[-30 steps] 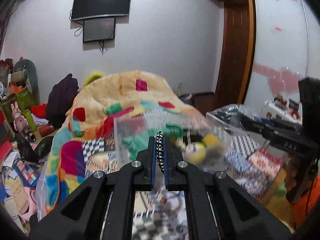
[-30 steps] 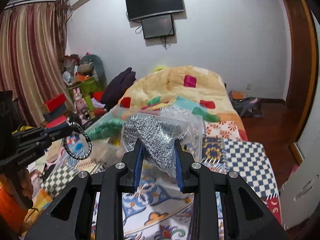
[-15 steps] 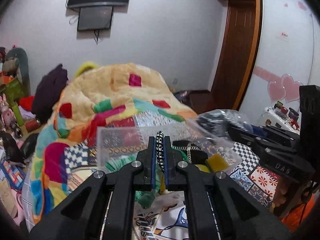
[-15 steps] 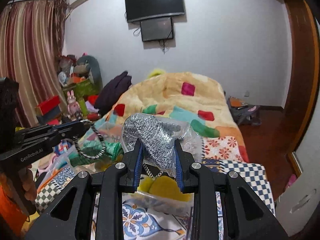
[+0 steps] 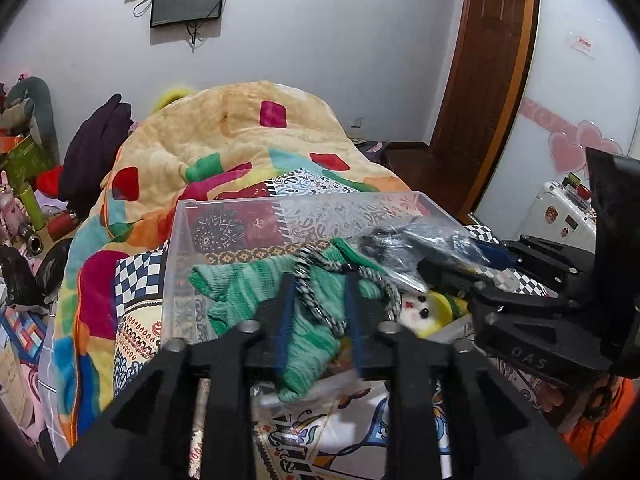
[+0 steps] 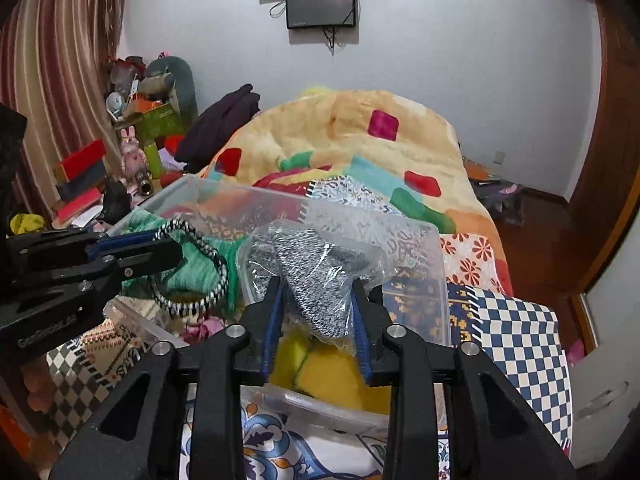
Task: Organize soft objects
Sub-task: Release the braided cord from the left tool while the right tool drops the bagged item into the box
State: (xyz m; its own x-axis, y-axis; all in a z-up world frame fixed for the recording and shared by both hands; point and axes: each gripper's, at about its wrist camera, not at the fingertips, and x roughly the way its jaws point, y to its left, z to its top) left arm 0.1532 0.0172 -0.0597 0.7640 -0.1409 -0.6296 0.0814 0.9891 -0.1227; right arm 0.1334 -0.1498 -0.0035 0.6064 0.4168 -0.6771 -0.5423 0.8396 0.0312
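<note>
Left wrist view: left tongs [image 5: 318, 304] stand parted over a clear plastic bin [image 5: 224, 216] on the bed, a black-and-white braided cord loop [image 5: 316, 296] lying slack between the blue pads; whether it touches either pad cannot be told. Bin contents: green knitted garment [image 5: 248, 288] against the left wall, a white plush face [image 5: 418, 308] with yellow beside it toward the right. Bin rim clear of the tongs on the far and left sides, bare wall showing above the garment. Right wrist view: right tongs [image 6: 316, 320] clamped on a grey knit item sealed in a crinkled clear bag [image 6: 316, 276], held above the bin's [image 6: 436, 280] near half; yellow plush [image 6: 332, 372] directly beneath. Left tongs [image 6: 160, 246] enter from the left edge, cord loop [image 6: 200, 276] hanging just beside the bag. Bin's right wall stands close to the bag; far rim well apart from it. Surroundings: multicoloured patch quilt [image 6: 360, 136] heaped behind the bin, checked bedspread [image 6: 516, 340] right of it, wooden door [image 5: 480, 80] beyond.
</note>
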